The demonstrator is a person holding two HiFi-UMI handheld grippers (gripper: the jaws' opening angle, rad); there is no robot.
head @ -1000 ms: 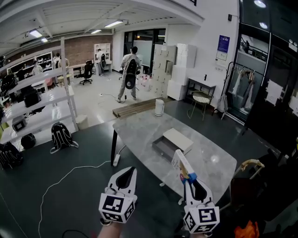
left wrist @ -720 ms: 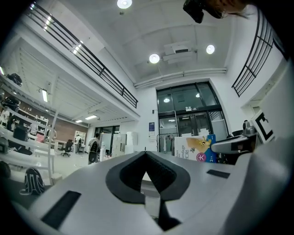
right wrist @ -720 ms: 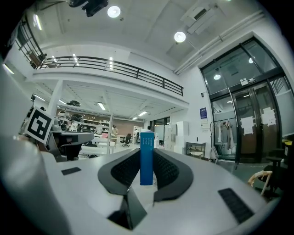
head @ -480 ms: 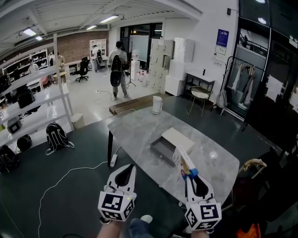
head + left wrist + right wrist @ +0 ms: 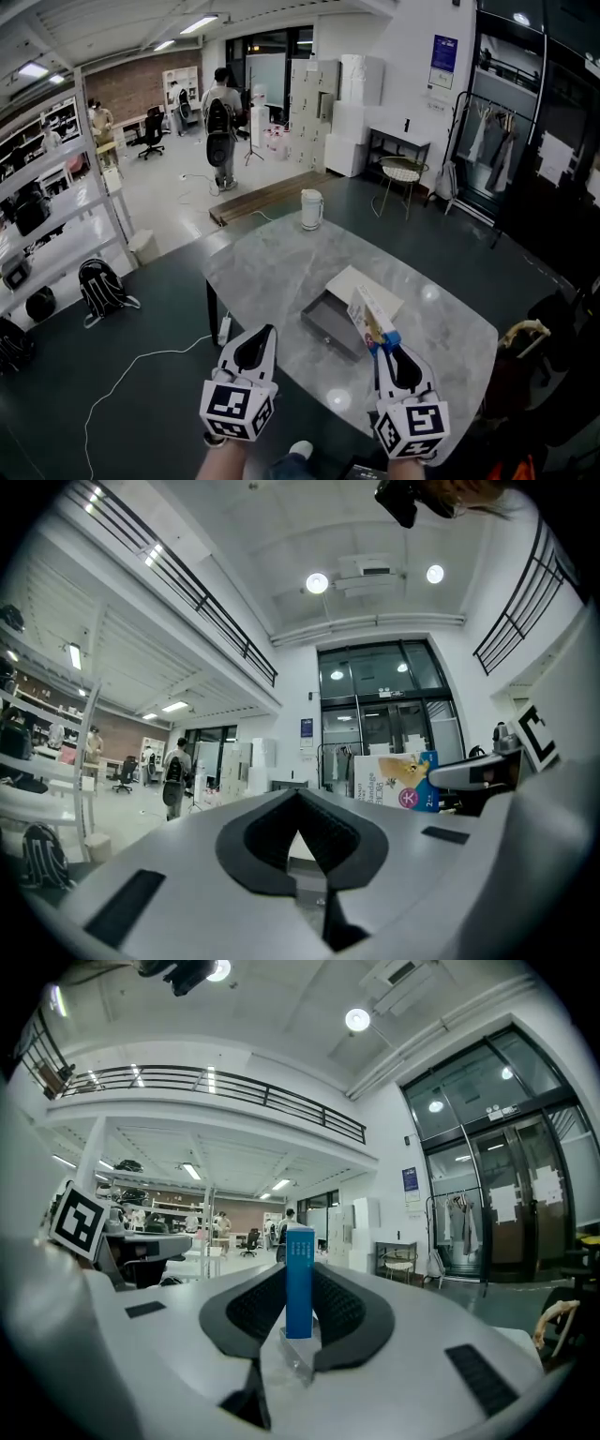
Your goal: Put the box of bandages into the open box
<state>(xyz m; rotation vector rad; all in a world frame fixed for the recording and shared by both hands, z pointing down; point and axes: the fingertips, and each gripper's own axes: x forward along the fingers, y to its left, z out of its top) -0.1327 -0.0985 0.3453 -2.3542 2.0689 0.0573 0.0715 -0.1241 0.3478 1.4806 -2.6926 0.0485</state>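
Note:
On the grey marble table (image 5: 272, 267) lies the open box (image 5: 330, 324), a dark tray with its white lid (image 5: 367, 285) beside it. My right gripper (image 5: 384, 347) is shut on the box of bandages (image 5: 367, 317), which stands upright above the table's near side, just right of the tray. In the right gripper view the box of bandages (image 5: 300, 1279) shows its blue edge, clamped between the black pads of my right gripper (image 5: 300, 1290). My left gripper (image 5: 255, 345) hovers left of the table's near edge, shut and empty. From the left gripper view the box of bandages (image 5: 395, 778) appears at right.
A white kettle (image 5: 311, 209) stands at the table's far end. A person with a backpack (image 5: 220, 120) stands far back. Shelving (image 5: 56, 211) lines the left, with a backpack (image 5: 98, 286) and a white cable (image 5: 141, 370) on the floor. A round chair (image 5: 403, 174) is behind the table.
The view has come closer to the table, so the tray now lies just ahead of both grippers. The right gripper still holds the box of bandages; the left stays shut.

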